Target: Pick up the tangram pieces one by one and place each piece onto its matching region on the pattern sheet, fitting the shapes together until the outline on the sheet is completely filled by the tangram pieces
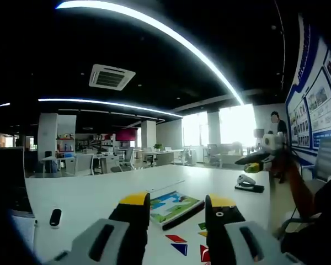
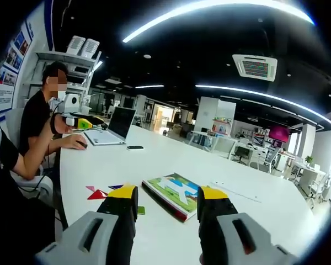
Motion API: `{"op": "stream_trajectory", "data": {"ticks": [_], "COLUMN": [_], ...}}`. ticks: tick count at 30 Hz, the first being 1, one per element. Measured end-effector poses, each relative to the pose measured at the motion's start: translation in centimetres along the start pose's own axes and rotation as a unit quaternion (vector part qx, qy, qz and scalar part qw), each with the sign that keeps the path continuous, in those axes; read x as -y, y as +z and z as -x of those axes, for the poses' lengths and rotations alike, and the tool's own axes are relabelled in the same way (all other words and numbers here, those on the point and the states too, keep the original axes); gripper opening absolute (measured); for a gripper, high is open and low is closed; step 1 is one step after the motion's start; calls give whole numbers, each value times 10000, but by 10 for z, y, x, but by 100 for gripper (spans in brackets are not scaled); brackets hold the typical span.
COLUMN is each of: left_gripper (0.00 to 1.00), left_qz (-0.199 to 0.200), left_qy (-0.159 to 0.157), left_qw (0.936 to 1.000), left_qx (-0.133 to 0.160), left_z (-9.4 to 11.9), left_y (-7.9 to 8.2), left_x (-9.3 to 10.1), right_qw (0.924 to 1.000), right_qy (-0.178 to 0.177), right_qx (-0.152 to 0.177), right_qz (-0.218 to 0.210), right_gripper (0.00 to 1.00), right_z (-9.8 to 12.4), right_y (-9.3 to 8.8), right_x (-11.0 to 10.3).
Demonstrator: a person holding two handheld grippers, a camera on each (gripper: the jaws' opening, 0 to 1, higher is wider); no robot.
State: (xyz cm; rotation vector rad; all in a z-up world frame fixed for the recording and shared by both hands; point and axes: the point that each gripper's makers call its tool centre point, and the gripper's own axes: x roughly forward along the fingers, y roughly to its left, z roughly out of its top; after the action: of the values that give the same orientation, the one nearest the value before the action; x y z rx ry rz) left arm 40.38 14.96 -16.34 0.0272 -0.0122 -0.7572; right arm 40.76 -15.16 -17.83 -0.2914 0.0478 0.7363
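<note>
1. The tangram pieces [image 1: 176, 243] lie loose on the white table [image 1: 88, 193] — red and blue triangles near the pattern sheet; in the right gripper view a pink, a red and a blue piece [image 2: 98, 192] sit to the left of the sheet.
2. The pattern sheet [image 1: 174, 205] rests flat on a dark-edged board, green and blue print up, with no piece on it [image 2: 175, 193].
3. The left gripper [image 1: 176, 207] hangs above the table, jaws parted and holding nothing.
4. The right gripper [image 2: 166, 197] is likewise spread — nothing between its yellow-tipped jaws.
5. Farther off: a laptop [image 2: 113, 128], a phone [image 2: 135, 147], and a seated person [image 2: 38, 124] at the table's edge.
</note>
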Motion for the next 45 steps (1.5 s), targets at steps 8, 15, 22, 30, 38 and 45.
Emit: {"op": "stream_trajectory", "data": {"ticks": [8, 15, 22, 30, 38, 45], "left_gripper": [41, 41, 41, 41, 41, 41], "left_qz": [-2, -4, -5, -4, -13, -10], "left_qy": [-2, -4, -4, -3, 1, 12], "left_qw": [10000, 10000, 10000, 10000, 10000, 10000], "left_qx": [-8, -8, -4, 2, 10, 21], "left_z": [0, 0, 0, 1, 1, 2], "left_y": [0, 0, 0, 0, 1, 1], "left_x": [0, 0, 1, 2, 1, 1], "right_qw": [10000, 9999, 9996, 9995, 9975, 9953], "right_qy": [25, 63, 123, 117, 298, 342], "right_qx": [-37, -85, -190, -252, -390, -621], "right_qz": [34, 82, 159, 118, -507, -655], "right_gripper": [44, 44, 44, 43, 44, 43], "right_z": [-1, -2, -7, -14, -29, -43], "right_y": [-1, -3, -7, -9, -12, -20], "right_x": [-1, -4, -10, -14, -34, -53]}}
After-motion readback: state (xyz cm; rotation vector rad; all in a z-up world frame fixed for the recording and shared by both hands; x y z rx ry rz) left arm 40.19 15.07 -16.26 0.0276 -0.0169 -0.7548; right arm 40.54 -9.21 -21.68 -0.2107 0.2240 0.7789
